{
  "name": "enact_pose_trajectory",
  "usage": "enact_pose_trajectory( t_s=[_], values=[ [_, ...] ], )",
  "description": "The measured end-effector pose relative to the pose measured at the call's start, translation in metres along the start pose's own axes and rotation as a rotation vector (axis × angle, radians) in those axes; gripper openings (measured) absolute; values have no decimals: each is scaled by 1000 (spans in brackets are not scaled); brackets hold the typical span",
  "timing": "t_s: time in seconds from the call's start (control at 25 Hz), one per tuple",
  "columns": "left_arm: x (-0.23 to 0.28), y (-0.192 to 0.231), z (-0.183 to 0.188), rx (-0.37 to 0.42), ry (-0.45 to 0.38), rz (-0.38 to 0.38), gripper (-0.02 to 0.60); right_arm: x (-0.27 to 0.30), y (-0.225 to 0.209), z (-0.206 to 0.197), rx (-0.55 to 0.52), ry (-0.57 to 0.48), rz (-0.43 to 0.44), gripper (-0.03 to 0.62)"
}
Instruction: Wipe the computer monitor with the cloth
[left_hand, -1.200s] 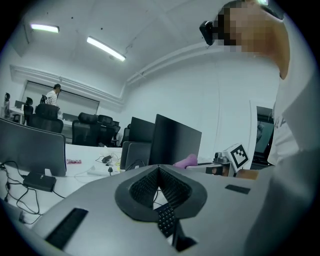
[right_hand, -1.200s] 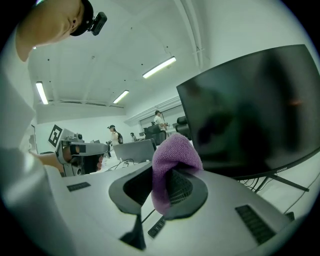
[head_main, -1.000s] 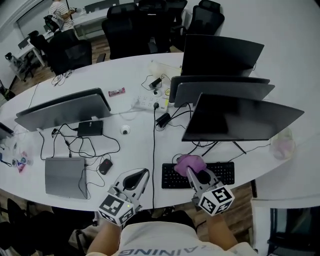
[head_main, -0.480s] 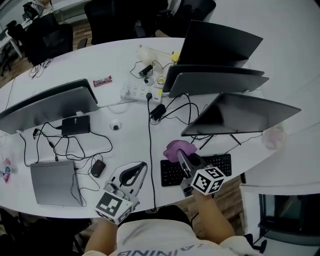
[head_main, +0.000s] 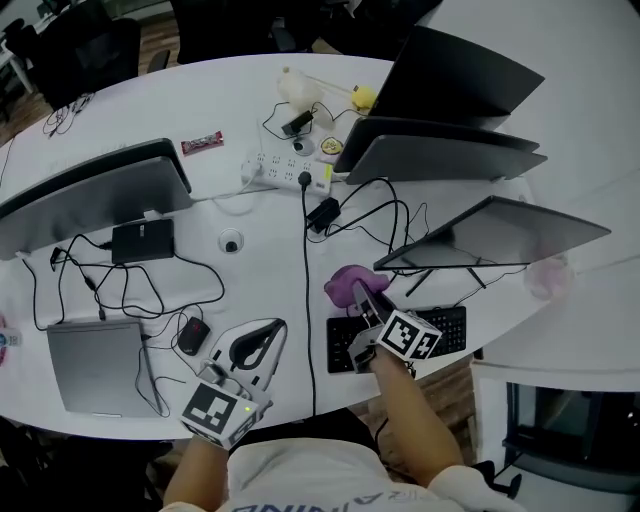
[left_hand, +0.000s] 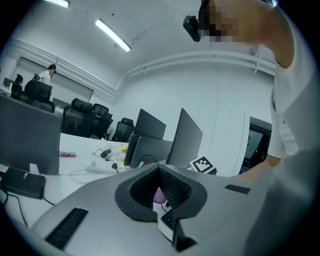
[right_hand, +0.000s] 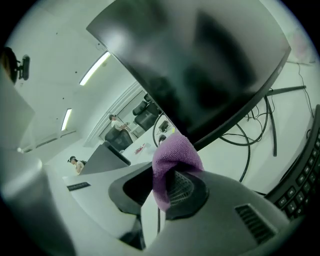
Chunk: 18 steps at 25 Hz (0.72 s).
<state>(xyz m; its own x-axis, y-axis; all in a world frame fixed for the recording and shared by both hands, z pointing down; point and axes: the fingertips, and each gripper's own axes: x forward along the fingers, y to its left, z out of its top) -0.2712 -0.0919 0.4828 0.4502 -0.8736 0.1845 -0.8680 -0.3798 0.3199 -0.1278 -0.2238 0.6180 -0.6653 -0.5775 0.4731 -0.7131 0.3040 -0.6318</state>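
A purple cloth (head_main: 348, 282) is pinched in my right gripper (head_main: 368, 300), which is shut on it just above the black keyboard (head_main: 440, 330). In the right gripper view the purple cloth (right_hand: 172, 160) bulges from the jaws just below the dark screen of the nearest monitor (right_hand: 200, 65). That monitor (head_main: 500, 235) stands right of the cloth, seen from above. My left gripper (head_main: 262, 338) hovers near the table's front edge with its jaws shut and nothing between them; its own view shows my left gripper (left_hand: 159, 192) pointing toward the monitors.
Two more monitors (head_main: 440, 150) stand behind the nearest one, another monitor (head_main: 90, 200) at the left. A laptop (head_main: 95, 365), a mouse (head_main: 190, 335), tangled cables (head_main: 150, 280) and a power strip (head_main: 285, 175) lie on the white table (head_main: 250, 110).
My right gripper has carried the cloth a little left and forward, off the keyboard toward the monitor's lower left edge. The head view has shifted. The left gripper has barely moved.
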Motion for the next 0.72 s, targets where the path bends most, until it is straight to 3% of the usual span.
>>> enact_pose_trajectory(
  t_s=[0.36, 0.72],
  values=[
    [-9, 8, -3, -15, 6, -9, 5, 16, -17, 19, 72, -133, -93, 55],
    [-17, 8, 8, -6, -10, -21, 5, 3, -4, 41, 101, -233, -93, 55]
  ],
)
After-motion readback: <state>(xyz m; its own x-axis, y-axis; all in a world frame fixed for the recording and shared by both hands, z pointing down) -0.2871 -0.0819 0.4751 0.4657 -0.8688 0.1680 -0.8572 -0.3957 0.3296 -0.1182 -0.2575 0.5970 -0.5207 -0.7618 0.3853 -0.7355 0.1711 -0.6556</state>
